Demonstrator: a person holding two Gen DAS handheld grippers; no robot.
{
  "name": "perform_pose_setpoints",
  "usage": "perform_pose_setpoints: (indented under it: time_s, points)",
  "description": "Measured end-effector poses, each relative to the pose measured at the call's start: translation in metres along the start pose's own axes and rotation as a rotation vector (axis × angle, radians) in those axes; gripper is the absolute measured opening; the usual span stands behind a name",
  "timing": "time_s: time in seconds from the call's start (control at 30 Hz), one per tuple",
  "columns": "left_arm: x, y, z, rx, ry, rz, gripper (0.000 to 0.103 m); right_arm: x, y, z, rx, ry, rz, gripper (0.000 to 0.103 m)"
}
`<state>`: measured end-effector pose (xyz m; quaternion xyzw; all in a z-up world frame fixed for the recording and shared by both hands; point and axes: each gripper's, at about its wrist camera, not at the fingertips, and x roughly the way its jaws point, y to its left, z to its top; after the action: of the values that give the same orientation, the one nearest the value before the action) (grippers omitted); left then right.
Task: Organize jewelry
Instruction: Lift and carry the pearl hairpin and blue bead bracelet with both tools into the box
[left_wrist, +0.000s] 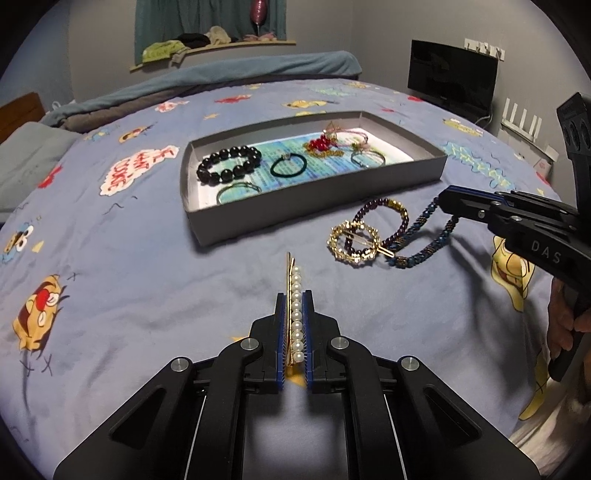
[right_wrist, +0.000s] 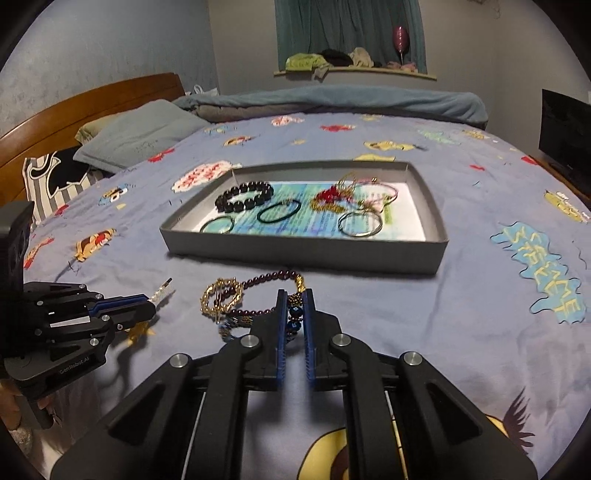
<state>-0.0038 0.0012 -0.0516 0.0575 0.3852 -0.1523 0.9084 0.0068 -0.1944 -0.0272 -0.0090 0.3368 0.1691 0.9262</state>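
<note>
On the bed (left_wrist: 129, 280) sits a tray (left_wrist: 295, 206) holding bracelets and rings. Before it lie a hair clip (left_wrist: 295, 295) at left and, apparently overlapping, a brooch (left_wrist: 352, 240) and two bracelets at right.

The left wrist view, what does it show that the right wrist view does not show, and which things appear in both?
Only the left wrist view: the whole pearl hair clip clamped in the left tool, and white sticks near the wall.
Only the right wrist view: a wooden headboard and a striped cushion.
Both: the grey tray of jewelry, the gold ring clip, the dark purple bracelet, and the blue beaded bracelet pinched by the right tool.
</note>
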Motion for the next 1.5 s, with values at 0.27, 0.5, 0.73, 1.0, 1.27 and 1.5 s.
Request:
perform_pose_setpoints:
  time_s: [0.27,0.5,0.73,1.0,1.27,1.5]
  points:
    - [-0.006,0.001,0.003,-0.003,-0.033,-0.005,0.009,-0.017,-0.011,0.005,0.025,-0.056,-0.006,0.008]
    - [-0.013,0.001,0.008,-0.015,-0.058,-0.018,0.008,-0.025,-0.013,0.008,0.03,-0.069,0.004,0.008]
    - [-0.024,0.015,0.02,-0.059,-0.087,-0.021,0.008,-0.035,-0.004,0.021,-0.024,-0.092,-0.009,0.008]
    - [-0.023,0.021,0.059,-0.073,-0.123,0.008,0.008,-0.041,-0.007,0.063,-0.046,-0.165,-0.064,0.008]
    - [0.0,0.018,0.103,-0.079,-0.148,0.005,0.009,-0.023,-0.018,0.102,-0.043,-0.225,-0.125,0.008]
    - [0.032,0.016,0.11,-0.085,-0.131,-0.01,0.009,0.001,-0.028,0.102,-0.027,-0.215,-0.121,0.008]
